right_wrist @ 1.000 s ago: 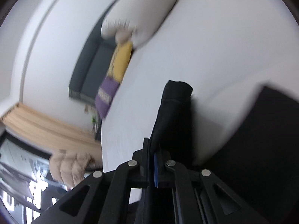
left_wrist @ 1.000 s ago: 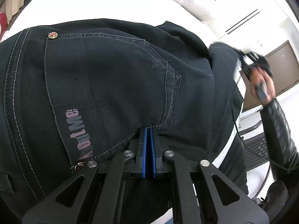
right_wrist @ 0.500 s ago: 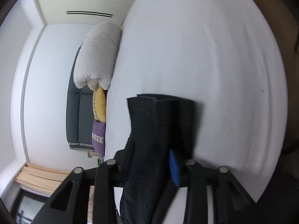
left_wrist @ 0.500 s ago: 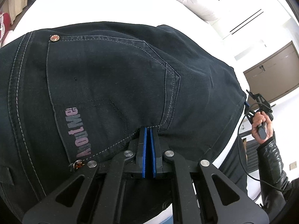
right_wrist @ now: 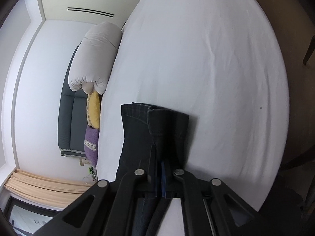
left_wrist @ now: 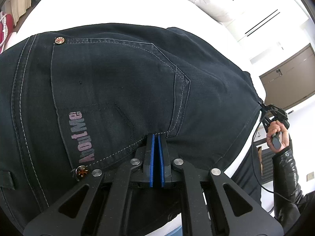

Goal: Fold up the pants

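Note:
Black jeans (left_wrist: 118, 90) lie on a white bed, back pocket with "About Me" print facing up. My left gripper (left_wrist: 156, 137) is shut, its blue pads pinching the denim near the pocket's lower corner. In the right wrist view the pants' leg ends (right_wrist: 155, 129) lie flat on the sheet. My right gripper (right_wrist: 160, 163) is shut on that cloth. In the left wrist view the right gripper (left_wrist: 273, 112) shows at the pants' far right edge, held by a hand.
The white bed sheet (right_wrist: 206, 63) spreads beyond the pants. A rolled white duvet (right_wrist: 94, 55), a yellow pillow (right_wrist: 93, 108) and a purple pillow (right_wrist: 91, 143) lie at the grey headboard. A brown door (left_wrist: 285, 74) stands at the right.
My right gripper has swung down and carried the leg ends over onto the sheet, stretching the pants flat. It looked open half a second ago and is shut now. My left gripper has stayed put.

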